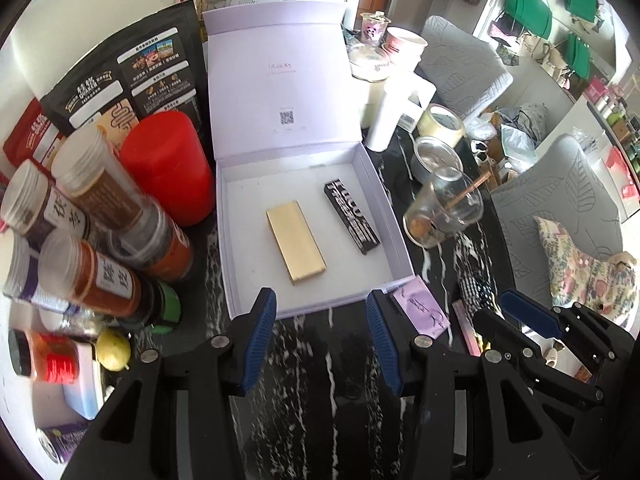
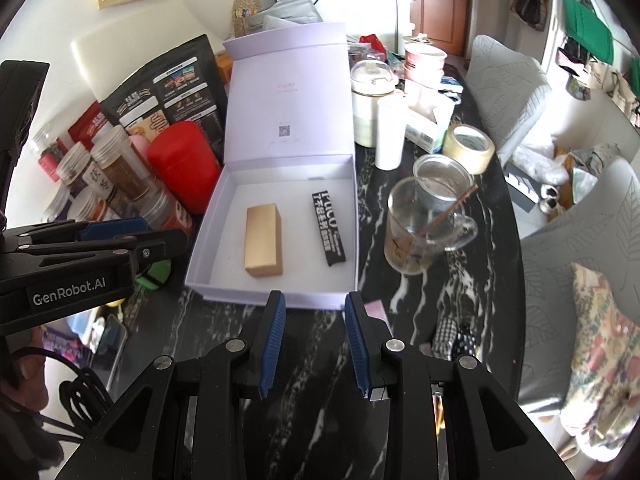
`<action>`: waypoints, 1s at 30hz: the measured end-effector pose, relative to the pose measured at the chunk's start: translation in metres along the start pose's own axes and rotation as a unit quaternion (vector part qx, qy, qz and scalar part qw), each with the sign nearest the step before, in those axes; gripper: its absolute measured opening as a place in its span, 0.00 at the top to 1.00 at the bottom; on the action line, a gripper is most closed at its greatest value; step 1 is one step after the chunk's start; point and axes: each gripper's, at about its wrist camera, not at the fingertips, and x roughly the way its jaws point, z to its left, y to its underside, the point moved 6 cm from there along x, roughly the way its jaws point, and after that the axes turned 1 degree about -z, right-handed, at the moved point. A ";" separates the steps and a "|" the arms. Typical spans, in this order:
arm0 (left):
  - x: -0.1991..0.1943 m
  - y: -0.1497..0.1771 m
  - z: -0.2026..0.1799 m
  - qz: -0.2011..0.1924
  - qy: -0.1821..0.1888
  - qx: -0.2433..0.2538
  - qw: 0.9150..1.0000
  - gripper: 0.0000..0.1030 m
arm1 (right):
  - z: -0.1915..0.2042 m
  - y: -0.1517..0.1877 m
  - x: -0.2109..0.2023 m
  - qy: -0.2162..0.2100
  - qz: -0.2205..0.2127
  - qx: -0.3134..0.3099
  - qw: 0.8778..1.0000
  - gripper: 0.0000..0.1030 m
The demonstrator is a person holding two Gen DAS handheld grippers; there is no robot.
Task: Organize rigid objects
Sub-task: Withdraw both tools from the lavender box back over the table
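Two tools hang over the dark marbled tabletop (image 2: 320, 340) just short of the open lilac cardboard box (image 2: 208, 280), and neither carries anything. The left tool (image 1: 322, 340) stands partly open with bare tabletop between its blue pads; the right tool (image 2: 316, 344) is narrower, also empty and touching nothing. Inside the box lie a gold rectangular block (image 1: 295, 246) towards its left and a slim black printed carton (image 1: 351, 216) towards its right, well apart. A small lilac card (image 1: 420, 310) lies just outside the box's near right corner, and I judge it the likely next pick. To do that well, come down steeply, straddle it across its short sides, and keep clear of the box wall.
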 end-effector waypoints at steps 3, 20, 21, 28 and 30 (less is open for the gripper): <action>-0.002 0.011 -0.009 0.005 0.004 0.000 1.000 0.55 | -0.004 0.010 -0.007 -0.001 0.001 0.001 1.000 0.70; -0.014 0.068 -0.076 0.013 0.016 0.011 1.000 0.55 | -0.053 0.073 -0.051 0.003 0.002 0.009 1.000 0.66; -0.014 0.070 -0.080 0.013 0.016 0.011 1.000 0.55 | -0.058 0.078 -0.054 0.004 0.002 0.010 1.000 0.65; -0.013 0.093 -0.111 0.013 0.014 0.014 1.000 0.53 | -0.083 0.100 -0.072 0.008 -0.002 0.013 1.000 0.59; -0.012 0.097 -0.118 0.014 0.011 0.016 1.000 0.32 | -0.090 0.106 -0.076 0.009 -0.003 0.015 1.000 0.59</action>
